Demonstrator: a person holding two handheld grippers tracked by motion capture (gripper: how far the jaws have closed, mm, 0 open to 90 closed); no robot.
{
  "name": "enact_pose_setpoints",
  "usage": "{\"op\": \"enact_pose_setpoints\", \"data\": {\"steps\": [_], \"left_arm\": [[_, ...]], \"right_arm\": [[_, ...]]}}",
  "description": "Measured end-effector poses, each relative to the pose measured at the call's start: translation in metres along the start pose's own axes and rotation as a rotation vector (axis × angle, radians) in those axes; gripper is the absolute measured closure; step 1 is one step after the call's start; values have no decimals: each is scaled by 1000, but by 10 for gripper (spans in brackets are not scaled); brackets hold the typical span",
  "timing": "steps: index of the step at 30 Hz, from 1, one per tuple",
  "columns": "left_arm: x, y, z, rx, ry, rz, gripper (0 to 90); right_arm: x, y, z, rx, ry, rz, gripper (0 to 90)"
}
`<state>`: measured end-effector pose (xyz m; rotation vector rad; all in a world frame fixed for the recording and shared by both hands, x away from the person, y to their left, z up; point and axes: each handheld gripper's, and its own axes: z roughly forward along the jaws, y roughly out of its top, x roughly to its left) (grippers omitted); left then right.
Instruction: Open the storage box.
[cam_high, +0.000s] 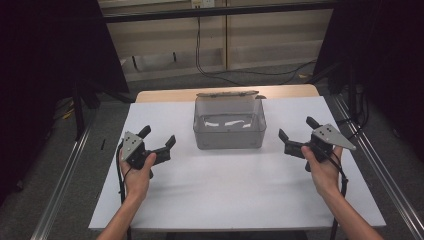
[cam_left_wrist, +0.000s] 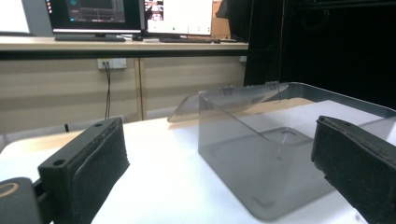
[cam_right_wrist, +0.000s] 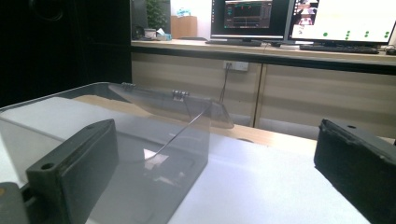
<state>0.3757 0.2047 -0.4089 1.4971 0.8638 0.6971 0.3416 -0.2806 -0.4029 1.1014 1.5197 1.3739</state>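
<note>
Grippers: your left gripper (cam_high: 161, 139) and right gripper (cam_high: 296, 131), both wide and empty, flank the clear box (cam_high: 229, 125) at 12 o'clock, lid (cam_high: 228, 93) thrown back; nothing grasped yet, handling apparently unstarted.

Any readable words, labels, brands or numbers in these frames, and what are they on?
None can be read.
Computer monitors behind the table: on-screen content too small and blurred.
Clear grey plastic box with hinged lid: no label visible.
Black two-jaw grippers, left and right: no markings legible.
</note>
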Motion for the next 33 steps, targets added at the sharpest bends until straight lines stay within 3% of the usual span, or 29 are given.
{"op": "enact_pose_setpoints", "data": {"steps": [6, 7, 8, 9, 11, 13, 16, 17, 22, 25, 28, 33], "left_arm": [[-10, -16, -30, 27, 24, -8, 33], [-11, -19, -34, 38, 29, -28, 33], [-11, -22, -37, 54, 31, -73, 33], [-12, -24, -41, 66, 35, -85, 33], [-13, -27, -47, 65, 58, -33, 33], [-14, -28, -53, 60, 60, -44, 33], [-17, -30, -62, 65, 81, -26, 33], [-18, -32, -65, 72, 79, -39, 33], [-22, -38, -75, 84, 77, -24, 33], [-21, -39, -75, 71, 100, -34, 33], [-21, -40, -75, 86, 80, -50, 33], [-19, -40, -75, 72, 94, -53, 33]], "right_arm": [[2, -14, -25, 1, -22, 6, 0], [2, -16, -29, 2, -25, 14, 0], [2, -18, -34, 1, -23, 17, 0], [3, -19, -38, 1, -23, 22, 0], [4, -21, -46, -2, -36, 12, 0], [4, -24, -53, 8, -52, 15, 0], [5, -32, -63, 31, -75, 17, 0], [5, -34, -67, 37, -74, 17, 0], [5, -41, -85, 46, -97, 15, 0], [4, -43, -88, 41, -116, -1, 0], [3, -42, -86, 27, -113, 4, 0], [1, -37, -82, 0, -119, 10, 0]]}}
